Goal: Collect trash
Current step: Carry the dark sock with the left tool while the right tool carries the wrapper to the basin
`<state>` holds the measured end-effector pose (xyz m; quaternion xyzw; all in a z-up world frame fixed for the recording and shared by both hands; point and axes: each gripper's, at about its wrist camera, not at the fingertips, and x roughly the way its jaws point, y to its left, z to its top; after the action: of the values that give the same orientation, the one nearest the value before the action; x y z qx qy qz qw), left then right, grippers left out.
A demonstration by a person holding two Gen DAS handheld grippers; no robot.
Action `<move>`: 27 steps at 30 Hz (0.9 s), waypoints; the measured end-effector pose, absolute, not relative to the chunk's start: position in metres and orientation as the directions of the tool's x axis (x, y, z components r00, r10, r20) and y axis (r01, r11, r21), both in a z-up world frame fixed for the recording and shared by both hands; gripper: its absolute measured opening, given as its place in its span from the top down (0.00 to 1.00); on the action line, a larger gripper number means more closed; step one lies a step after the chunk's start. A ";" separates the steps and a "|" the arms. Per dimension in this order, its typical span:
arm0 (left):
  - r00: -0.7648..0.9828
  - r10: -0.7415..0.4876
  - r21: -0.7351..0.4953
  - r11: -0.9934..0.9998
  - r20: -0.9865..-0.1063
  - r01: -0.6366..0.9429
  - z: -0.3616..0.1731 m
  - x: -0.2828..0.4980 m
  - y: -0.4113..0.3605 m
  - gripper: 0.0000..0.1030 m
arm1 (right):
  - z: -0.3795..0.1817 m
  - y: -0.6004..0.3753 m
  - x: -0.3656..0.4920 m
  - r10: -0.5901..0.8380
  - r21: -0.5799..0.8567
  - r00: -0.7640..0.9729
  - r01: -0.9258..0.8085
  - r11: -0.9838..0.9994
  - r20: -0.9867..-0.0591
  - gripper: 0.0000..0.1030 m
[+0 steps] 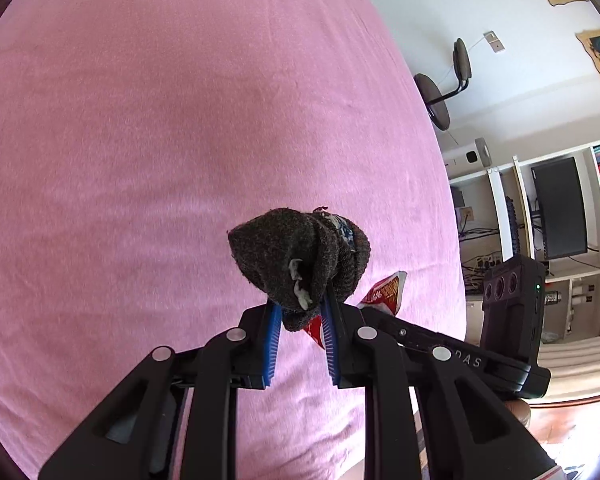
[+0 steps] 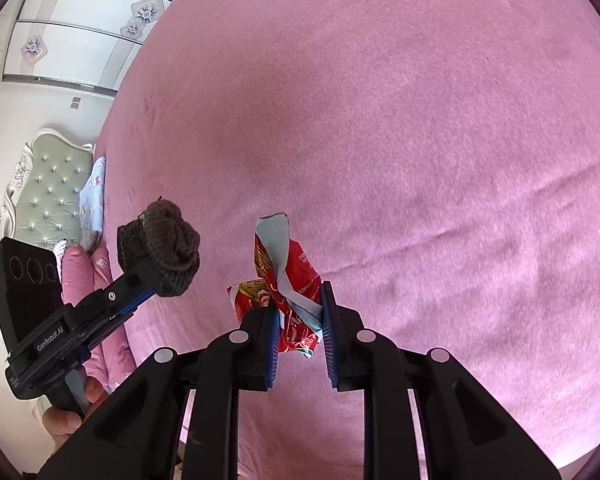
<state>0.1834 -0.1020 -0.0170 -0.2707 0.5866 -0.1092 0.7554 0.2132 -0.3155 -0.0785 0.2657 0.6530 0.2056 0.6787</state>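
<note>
1. Black linkages of both grippers fill the bottom of each wrist view, blue pads at their tips.
2. Beyond them a pink bed [image 1: 180,120] spreads under everything, its sheet lightly creased.
3. At the head end stands a grey tufted headboard [image 2: 52,192], with pink pillows [image 2: 76,276] below it.
4. On the far side, white shelves [image 1: 500,208] carry a dark monitor [image 1: 560,208].
5. Left gripper [image 1: 300,312]: jaws narrow, pinched on a balled dark sock [image 1: 296,256], which is held up off the sheet. White lint clings to the knit.
6. Right gripper [image 2: 300,316]: jaws narrow, clamped on a crumpled red wrapper [image 2: 284,276] whose pale inner side twists upward; it too hangs clear of the bed.
7. The two grippers sit close, the wrapper just to the right of the sock in the left wrist view.
8. A hand [image 2: 72,412] grips the left handle.
</note>
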 end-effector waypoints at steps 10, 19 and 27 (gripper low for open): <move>0.183 -0.532 -0.550 0.832 -0.827 -0.065 -0.018 0.087 -0.132 0.81 | -0.063 -0.369 0.106 0.590 0.617 0.187 0.164 0.770 -0.786 0.82; 0.057 -0.567 -0.561 0.823 -0.822 0.089 -0.013 0.045 -0.208 0.81 | -0.054 -0.444 0.007 0.524 0.594 0.283 0.311 0.742 -0.803 0.82; -0.040 -0.564 -0.558 0.801 -0.825 0.217 -0.015 0.017 -0.298 0.81 | -0.055 -0.528 -0.069 0.467 0.582 0.350 0.431 0.689 -0.812 0.82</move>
<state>0.0167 -0.2979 -0.0152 -0.1311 0.6613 -0.2872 0.6804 -0.0690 -0.5280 -0.0550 0.3940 0.5700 0.0126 0.7209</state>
